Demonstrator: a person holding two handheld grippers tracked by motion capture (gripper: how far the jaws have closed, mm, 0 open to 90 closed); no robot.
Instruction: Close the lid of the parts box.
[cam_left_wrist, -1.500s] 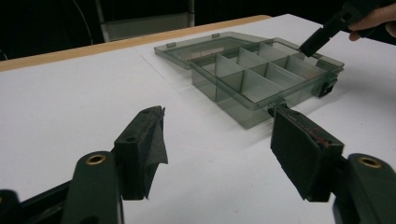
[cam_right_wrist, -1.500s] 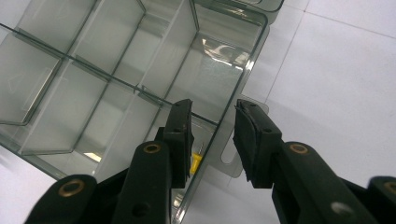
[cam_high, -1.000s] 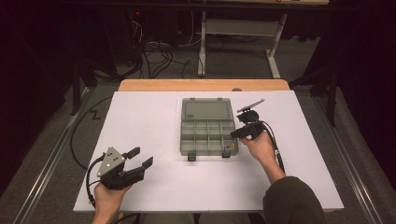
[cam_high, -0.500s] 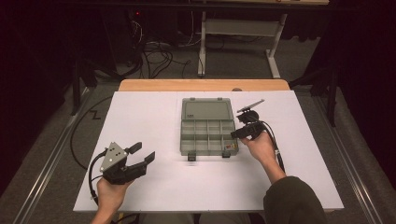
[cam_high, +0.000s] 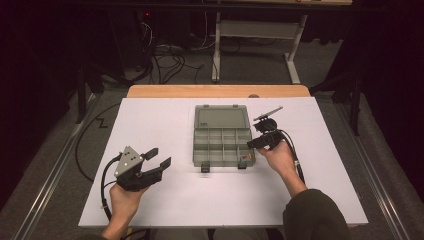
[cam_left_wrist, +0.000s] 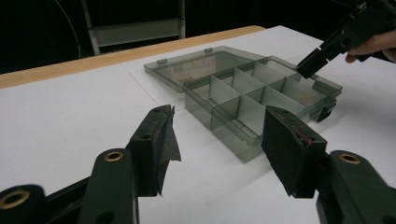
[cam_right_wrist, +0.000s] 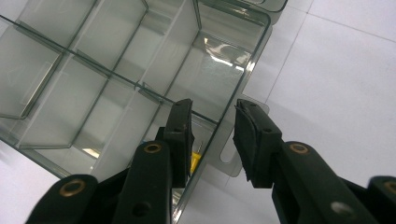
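Right gripper view: yellow item (cam_right_wrist: 194, 161) lying in organizer box (cam_right_wrist: 116, 88) corner compartment.
Box: translucent grey, lid lying open.
Left gripper (cam_high: 156, 159): spread, closing slightly, pinching nothing.
Right gripper (cam_right_wrist: 212, 135): straddling box wall, not pressing.

A white table (cam_high: 165, 125) stands before tangled floor cables (cam_high: 170, 57).

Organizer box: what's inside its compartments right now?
The organizer box lies open. One small yellow item sits in the near right corner compartment, partly hidden behind a jaw of the right gripper. The other compartments look empty.
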